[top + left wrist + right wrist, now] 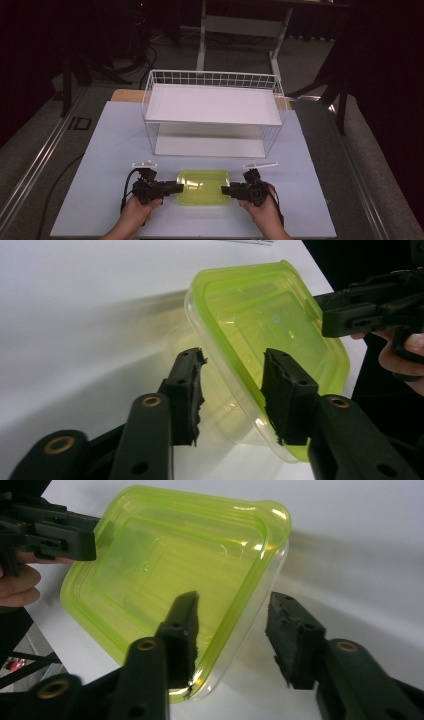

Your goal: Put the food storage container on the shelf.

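A clear plastic container with a lime-green lid (203,186) lies flat on the white table near the front edge. My left gripper (177,188) comes at its left end and my right gripper (226,190) at its right end, each held level in a hand. In the left gripper view, the left gripper (233,354) straddles the container's (260,320) end: one pad (282,385) lies against the lid and the other stands off the clear wall. In the right gripper view, the right gripper (233,597) likewise straddles the lid's (165,555) rim, with a gap at the outer pad (290,640).
A white wire basket rack (212,78) with two white shelves stands at the back middle of the table (110,145), a short way behind the container. Dark floor, cables and a desk frame lie beyond the table.
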Demonstrator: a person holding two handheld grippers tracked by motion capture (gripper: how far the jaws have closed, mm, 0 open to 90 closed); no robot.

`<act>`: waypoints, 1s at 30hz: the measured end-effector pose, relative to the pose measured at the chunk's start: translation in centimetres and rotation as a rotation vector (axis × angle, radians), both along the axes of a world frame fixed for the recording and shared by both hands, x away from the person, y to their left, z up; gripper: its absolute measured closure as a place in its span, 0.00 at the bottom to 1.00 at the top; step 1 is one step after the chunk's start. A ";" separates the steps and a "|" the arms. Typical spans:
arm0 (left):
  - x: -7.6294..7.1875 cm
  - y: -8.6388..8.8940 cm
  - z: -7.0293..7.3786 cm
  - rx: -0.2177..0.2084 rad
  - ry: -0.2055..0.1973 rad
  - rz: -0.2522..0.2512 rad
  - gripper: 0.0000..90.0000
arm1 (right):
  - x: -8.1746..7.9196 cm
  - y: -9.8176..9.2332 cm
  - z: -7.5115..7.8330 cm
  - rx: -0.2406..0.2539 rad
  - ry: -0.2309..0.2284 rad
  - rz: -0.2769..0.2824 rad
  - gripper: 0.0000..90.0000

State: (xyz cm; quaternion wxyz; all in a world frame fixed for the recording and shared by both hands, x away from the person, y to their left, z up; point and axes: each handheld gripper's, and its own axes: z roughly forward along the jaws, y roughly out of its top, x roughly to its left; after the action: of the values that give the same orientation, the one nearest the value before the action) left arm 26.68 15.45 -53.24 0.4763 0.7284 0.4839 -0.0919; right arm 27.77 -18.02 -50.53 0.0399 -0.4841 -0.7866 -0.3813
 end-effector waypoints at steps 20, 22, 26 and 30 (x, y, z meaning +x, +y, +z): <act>-1.7 -0.7 1.0 0.045 -0.017 -0.010 0.81 | -1.2 -0.4 0.0 0.047 0.026 0.000 0.81; -1.8 -0.7 1.2 0.047 -0.016 -0.007 0.82 | -1.4 -0.5 0.1 0.048 0.028 0.003 0.82; -2.2 -1.0 1.5 0.059 -0.018 -0.001 0.84 | -1.8 -0.6 0.0 0.068 0.051 0.011 0.84; -2.6 -1.0 1.7 0.065 -0.010 0.005 0.87 | -2.4 -0.6 0.2 0.049 0.041 0.015 0.85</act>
State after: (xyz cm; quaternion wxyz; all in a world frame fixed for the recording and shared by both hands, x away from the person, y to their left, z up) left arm 24.11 14.41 -51.56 0.4552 0.7427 0.4859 -0.0714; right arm 25.34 -18.57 -50.33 0.0705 -0.4847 -0.7797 -0.3900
